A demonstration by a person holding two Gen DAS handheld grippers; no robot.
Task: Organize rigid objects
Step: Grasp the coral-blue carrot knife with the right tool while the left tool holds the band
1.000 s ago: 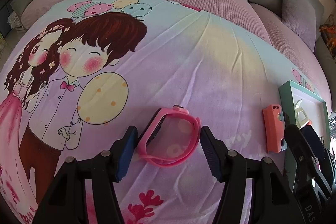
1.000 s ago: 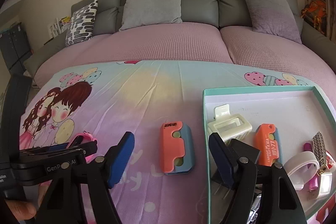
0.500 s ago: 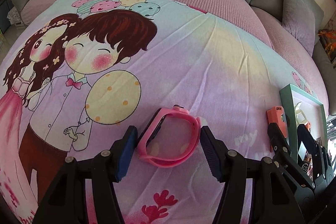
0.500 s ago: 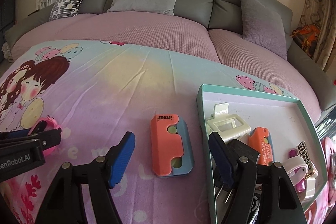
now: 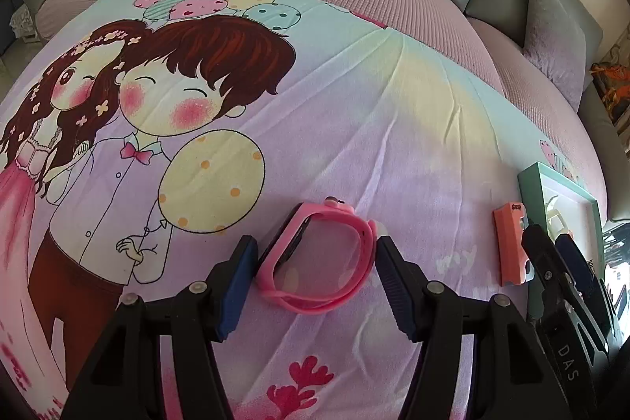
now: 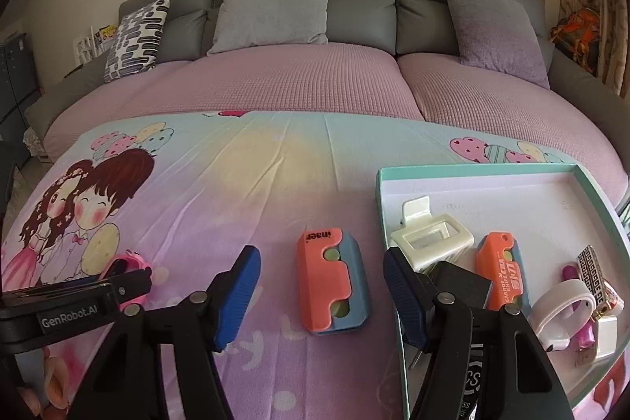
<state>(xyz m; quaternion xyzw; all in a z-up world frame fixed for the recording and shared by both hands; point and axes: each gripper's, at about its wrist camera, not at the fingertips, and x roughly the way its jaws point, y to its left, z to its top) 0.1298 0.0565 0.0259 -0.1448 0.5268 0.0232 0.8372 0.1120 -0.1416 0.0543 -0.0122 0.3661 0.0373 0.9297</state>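
Observation:
A pink watch band (image 5: pixel 315 260) lies on the cartoon bed sheet between the open fingers of my left gripper (image 5: pixel 315 282); the pads stand just beside it, apart. An orange and blue block (image 6: pixel 332 280) lies on the sheet between the open fingers of my right gripper (image 6: pixel 321 298), with wide gaps on both sides. The block also shows in the left wrist view (image 5: pixel 512 245). The watch band shows in the right wrist view (image 6: pixel 132 268) behind the left gripper.
A teal-rimmed tray (image 6: pixel 472 169) sits right of the block, holding a cream clip (image 6: pixel 431 241), a second orange block (image 6: pixel 500 276), a white band (image 6: pixel 563 309) and small items. Grey pillows (image 6: pixel 275 6) and the sofa back stand far behind.
The right wrist view has tilted back up and the block now sits centred between the right fingers. The left gripper has stayed around the pink band, its view shifting slightly.

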